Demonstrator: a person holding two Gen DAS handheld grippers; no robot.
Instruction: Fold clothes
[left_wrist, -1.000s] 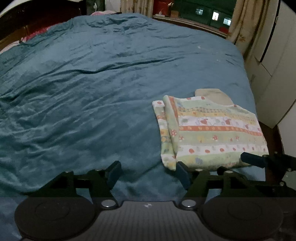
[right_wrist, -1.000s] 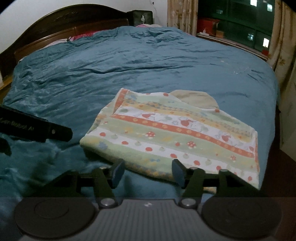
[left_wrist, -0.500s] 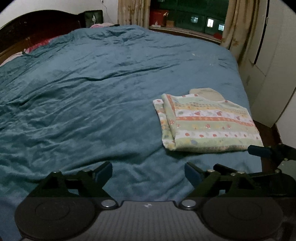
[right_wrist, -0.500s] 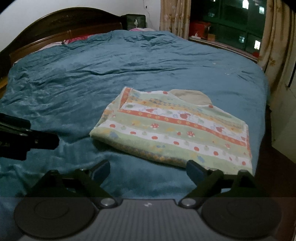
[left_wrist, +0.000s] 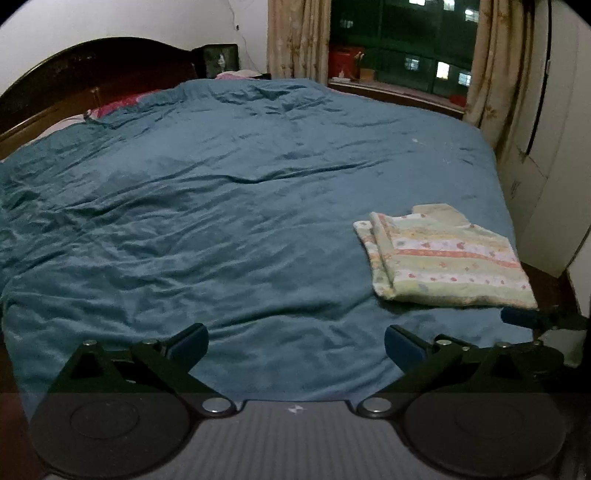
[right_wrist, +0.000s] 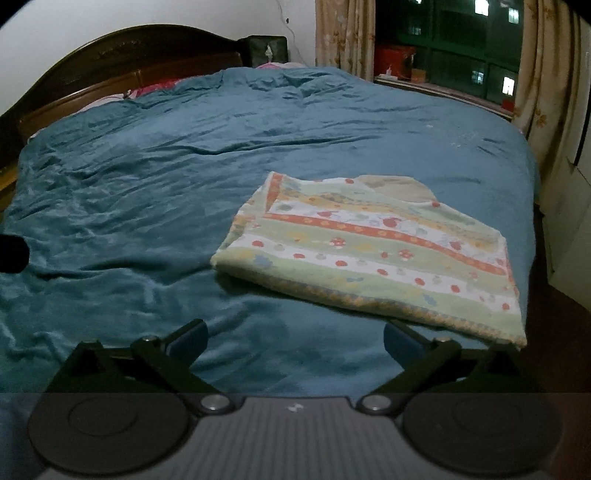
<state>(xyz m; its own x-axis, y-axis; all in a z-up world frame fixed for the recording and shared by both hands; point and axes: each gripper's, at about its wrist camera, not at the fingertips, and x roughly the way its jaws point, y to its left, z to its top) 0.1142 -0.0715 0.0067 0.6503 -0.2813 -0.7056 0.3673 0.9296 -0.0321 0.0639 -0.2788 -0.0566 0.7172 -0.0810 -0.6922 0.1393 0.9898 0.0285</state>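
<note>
Both hand-held grippers, left (left_wrist: 295, 341) and right (right_wrist: 295, 338), are opening wide with nothing between them, near the folded garment (right_wrist: 373, 251) on the bed (right_wrist: 147, 184).

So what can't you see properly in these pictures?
- Shirt: its underside and inner layers are hidden by the top fold, in both views.
- Pillows: mostly under the blanket, left view.
- Left tongs: in the right view only a dark tip, cut by the edge.
- Box on the windowsill: too dim.

A rumpled teal bedspread (left_wrist: 221, 221) covers the bed below a dark wooden headboard (right_wrist: 129, 62) and curtains (left_wrist: 295, 37).
</note>
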